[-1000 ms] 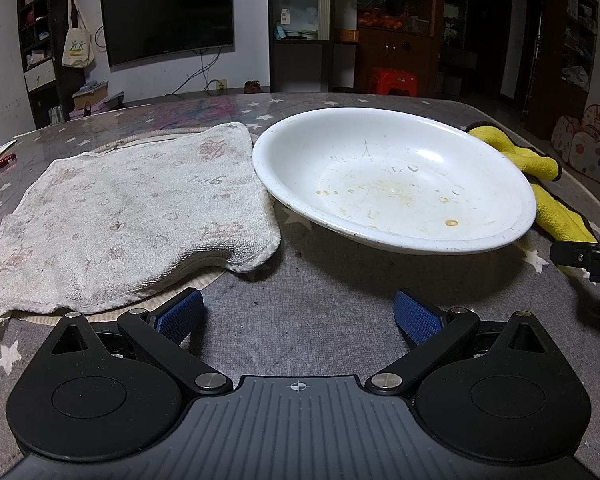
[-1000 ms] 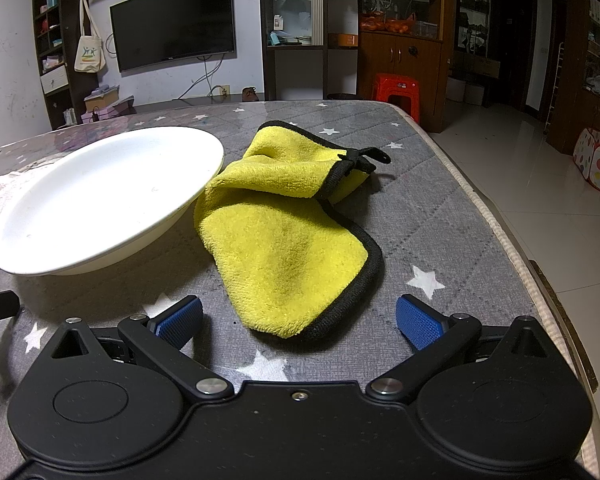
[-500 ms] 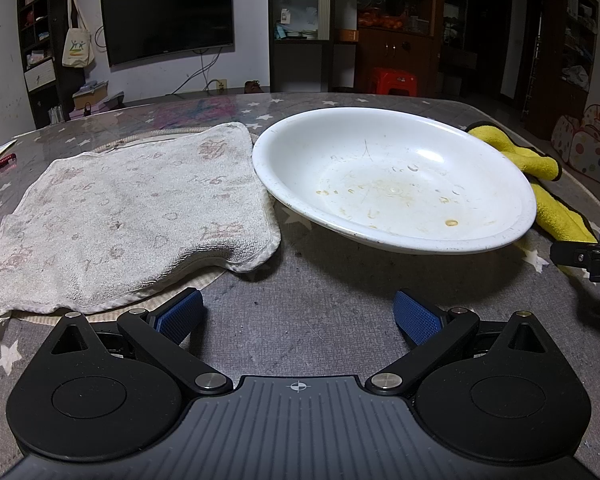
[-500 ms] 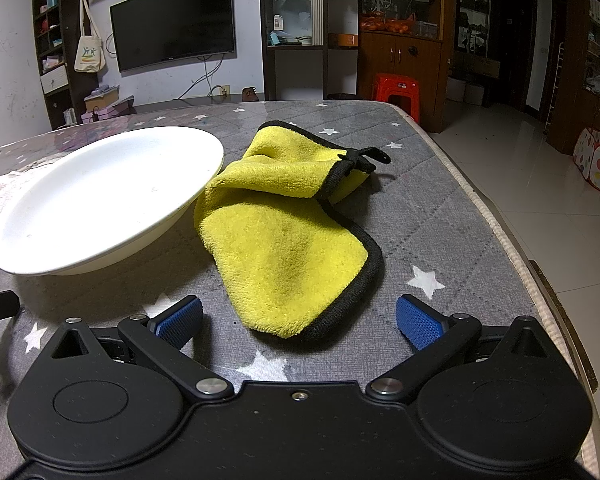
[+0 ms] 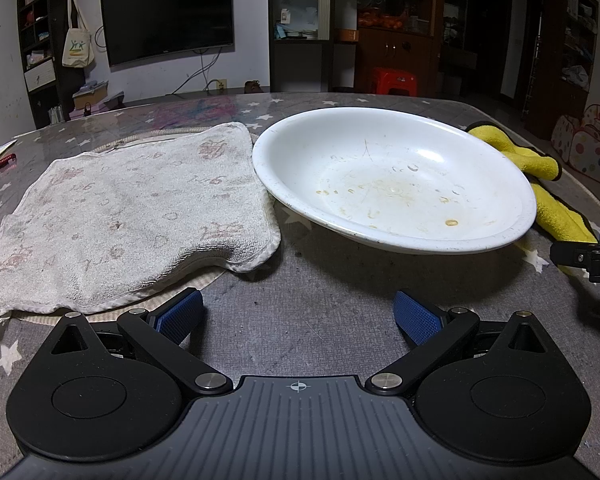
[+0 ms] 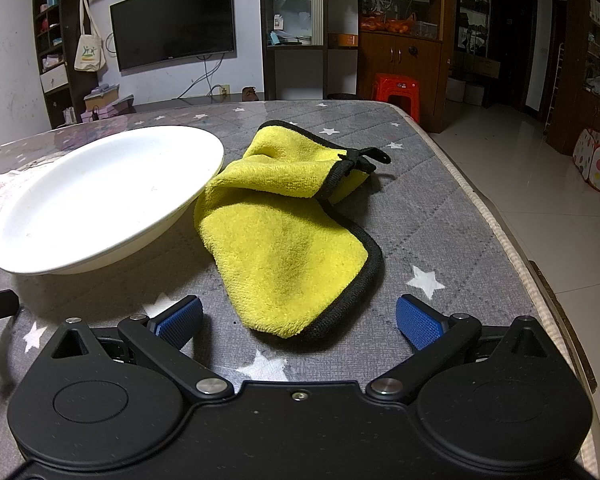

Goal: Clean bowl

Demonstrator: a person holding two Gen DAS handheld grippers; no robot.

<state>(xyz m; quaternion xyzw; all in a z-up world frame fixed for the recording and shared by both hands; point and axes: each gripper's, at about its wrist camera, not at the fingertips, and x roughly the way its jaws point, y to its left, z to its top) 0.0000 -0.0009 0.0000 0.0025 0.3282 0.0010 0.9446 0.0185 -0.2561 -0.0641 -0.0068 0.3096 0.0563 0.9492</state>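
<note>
Two handheld grippers wait, unmoved, before a dirty white bowl on a star-patterned grey tablecloth.

Nearest, the left gripper [image 5: 298, 314] rests low over the grey quilted tablecloth [image 5: 300, 300], its blue-padded fingers [image 5: 180, 314] spread wide and empty; the right gripper [image 6: 298, 318] sits likewise, fingers released around nothing. Just past the right gripper lies a crumpled yellow microfibre cloth with black edging [image 6: 288, 236], its left edge touching the bowl. Ahead of the left gripper, the shallow round white bowl [image 5: 392, 178] holds yellowish dried food specks, and a worn, stained white towel [image 5: 124, 216] lies flat just beside its left rim. Beyond the table, a dark wall-mounted television [image 5: 168, 36] and a red plastic stool [image 5: 392, 80] stand. Nothing has shifted from a second ago.
</note>
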